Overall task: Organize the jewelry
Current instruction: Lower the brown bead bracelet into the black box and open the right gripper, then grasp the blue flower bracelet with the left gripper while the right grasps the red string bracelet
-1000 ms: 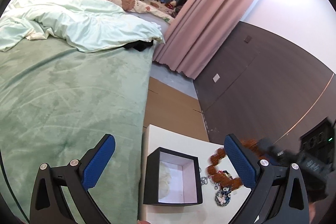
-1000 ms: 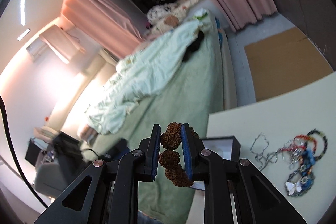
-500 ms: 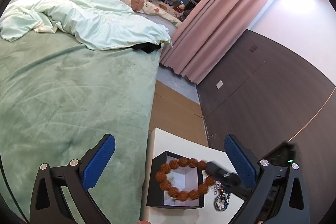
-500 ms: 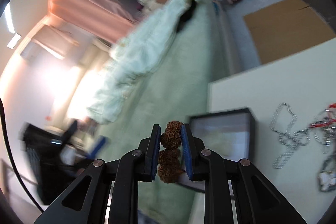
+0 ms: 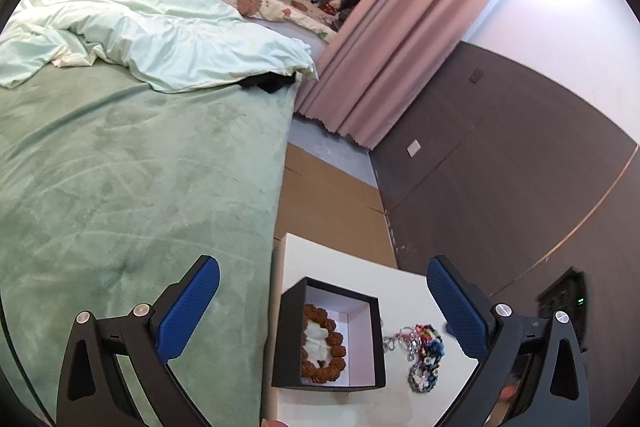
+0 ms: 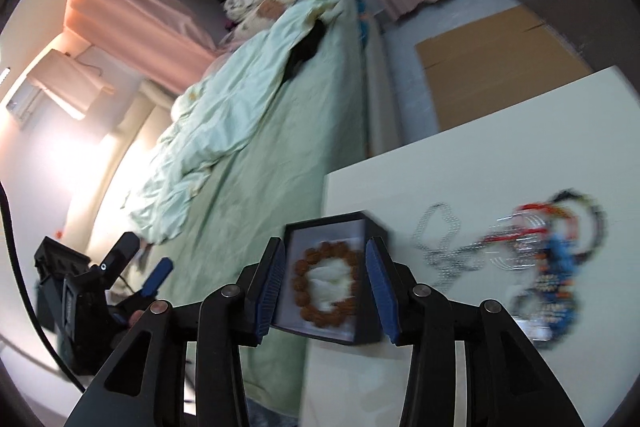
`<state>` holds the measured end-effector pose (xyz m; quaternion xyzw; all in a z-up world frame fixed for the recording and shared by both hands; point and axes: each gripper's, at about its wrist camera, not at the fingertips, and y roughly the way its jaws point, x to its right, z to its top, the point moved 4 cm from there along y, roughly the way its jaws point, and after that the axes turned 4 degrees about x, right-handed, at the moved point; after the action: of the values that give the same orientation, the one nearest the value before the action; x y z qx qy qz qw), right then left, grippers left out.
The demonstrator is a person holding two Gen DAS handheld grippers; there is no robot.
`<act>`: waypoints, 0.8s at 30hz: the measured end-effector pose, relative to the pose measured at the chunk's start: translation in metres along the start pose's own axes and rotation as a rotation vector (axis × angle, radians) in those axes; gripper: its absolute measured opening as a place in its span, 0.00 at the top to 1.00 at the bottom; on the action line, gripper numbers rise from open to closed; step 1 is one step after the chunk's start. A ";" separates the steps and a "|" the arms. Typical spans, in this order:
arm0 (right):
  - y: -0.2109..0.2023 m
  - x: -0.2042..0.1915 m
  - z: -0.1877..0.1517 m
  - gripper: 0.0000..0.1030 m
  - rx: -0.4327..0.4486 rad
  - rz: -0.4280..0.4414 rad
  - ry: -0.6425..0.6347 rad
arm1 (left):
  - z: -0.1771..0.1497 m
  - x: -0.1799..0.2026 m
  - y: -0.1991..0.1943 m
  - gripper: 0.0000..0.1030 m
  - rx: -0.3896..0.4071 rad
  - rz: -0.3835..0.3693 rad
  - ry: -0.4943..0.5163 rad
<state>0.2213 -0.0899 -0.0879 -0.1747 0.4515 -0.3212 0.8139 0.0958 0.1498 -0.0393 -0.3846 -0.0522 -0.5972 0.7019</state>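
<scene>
A brown beaded bracelet (image 5: pixel 323 345) lies inside the open black box (image 5: pixel 374 343) on the white table (image 5: pixel 404 287); it also shows in the right wrist view (image 6: pixel 324 283), in the box (image 6: pixel 366 323). A tangle of silver chain and coloured bracelets (image 5: pixel 422 347) lies on the table right of the box, blurred in the right wrist view (image 6: pixel 532 255). My right gripper (image 6: pixel 326 285) is open and empty above the box. My left gripper (image 5: pixel 320 303) is wide open and empty, above the box.
A bed with a green cover (image 5: pixel 120 187) and a pale duvet (image 5: pixel 160 39) borders the table's left edge. Brown cardboard (image 5: pixel 332 203) lies on the floor beyond the table. Pink curtains (image 5: pixel 400 39) and a dark wall panel (image 5: pixel 500 187) stand behind.
My right gripper carried the brown bracelet over the box, opened and let it go; the bracelet now lies in the box. My left gripper stayed wide open.
</scene>
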 end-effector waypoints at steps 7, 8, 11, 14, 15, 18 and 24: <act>-0.052 0.043 0.009 0.58 0.052 -0.106 0.035 | -0.022 0.044 0.014 0.00 -0.051 -0.017 0.126; -0.059 0.049 0.009 0.58 0.056 -0.117 0.044 | -0.025 0.051 0.016 0.00 -0.058 -0.019 0.145; -0.070 0.062 0.010 0.58 0.061 -0.128 0.066 | -0.040 0.073 0.026 0.00 -0.093 -0.032 0.207; -0.077 0.074 0.007 0.36 0.057 -0.137 0.102 | -0.056 0.094 0.037 0.00 -0.130 -0.046 0.267; -0.081 0.078 0.005 0.25 0.063 -0.151 0.110 | -0.060 0.100 0.040 0.00 -0.138 -0.050 0.283; -0.090 0.094 -0.001 0.15 0.065 -0.171 0.137 | -0.074 0.120 0.050 0.00 -0.170 -0.074 0.336; -0.109 0.134 0.000 0.15 0.095 -0.216 0.242 | -0.103 0.154 0.072 0.05 -0.238 -0.129 0.418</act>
<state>0.2331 -0.2609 -0.1087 -0.1436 0.5093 -0.4466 0.7215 0.1623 -0.0363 -0.0636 -0.3286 0.1401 -0.7091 0.6079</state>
